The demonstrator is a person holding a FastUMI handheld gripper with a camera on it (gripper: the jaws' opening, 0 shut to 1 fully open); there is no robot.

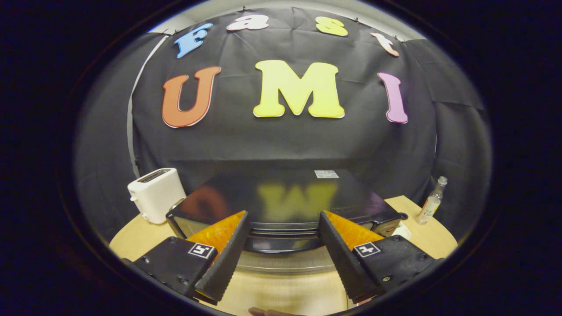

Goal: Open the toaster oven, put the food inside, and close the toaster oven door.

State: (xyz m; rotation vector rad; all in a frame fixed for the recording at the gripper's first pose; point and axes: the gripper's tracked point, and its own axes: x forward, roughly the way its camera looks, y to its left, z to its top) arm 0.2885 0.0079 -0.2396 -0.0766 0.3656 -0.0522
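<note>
While the door of the toaster oven (285,197) looks shut, the tongs (283,245) hang open just in front of it, their two ridged black fingers (224,259) spread wide and gripping nothing. The black oven sits on the pale wooden bench (290,294), its glossy top mirroring the booth wall behind, and the dark bar of the door handle (283,239) runs across the gap between the fingers, just ahead of their tips. A white toaster (156,193) stands to the oven's left and a small clear bottle (431,202) well off to its right (no food can be made out from this angle). Judged from here, the handle is the place to take hold: a stiff, rigid bar, probably smooth enough to slip, so the ridged pads should close squarely around its middle. The door itself appears to be glass and metal, hinged low, and likely to swing down with some weight once freed; a steady pull seems wiser than a jerk. A fingertip (263,312) shows at the bench's near edge.
</note>
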